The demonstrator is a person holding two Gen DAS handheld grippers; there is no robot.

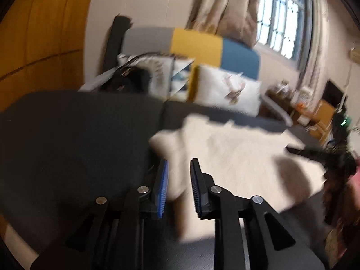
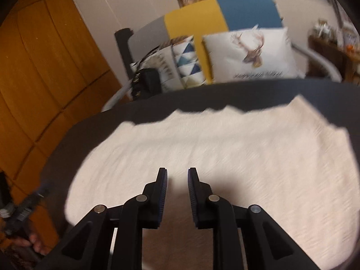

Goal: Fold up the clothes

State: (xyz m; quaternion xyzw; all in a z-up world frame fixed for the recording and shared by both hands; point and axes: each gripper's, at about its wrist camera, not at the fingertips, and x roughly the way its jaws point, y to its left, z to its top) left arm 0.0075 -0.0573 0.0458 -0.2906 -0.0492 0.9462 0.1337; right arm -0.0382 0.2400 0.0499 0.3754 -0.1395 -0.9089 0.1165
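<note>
A cream knitted garment (image 2: 225, 139) lies spread flat on a dark grey table (image 2: 225, 94). In the left wrist view the garment (image 1: 236, 148) covers the right half of the table (image 1: 67, 135). My left gripper (image 1: 178, 163) hovers over its left edge, jaws apart, and the cloth shows in the gap between the blue pads. My right gripper (image 2: 177, 171) is over the near middle of the garment, jaws a little apart, with only flat cloth and shadow between them. From the left wrist view the right gripper (image 1: 297, 150) hangs above the garment's right side and casts a shadow on it. Both views are blurred.
Behind the table stands a sofa (image 2: 202, 20) with grey, yellow and blue panels, a deer-print cushion (image 2: 252, 54) and a black bag (image 2: 146, 81). An orange wooden cupboard (image 2: 45, 67) fills the left. A window (image 1: 281, 15), curtains and a cluttered desk (image 1: 310, 110) are at the right.
</note>
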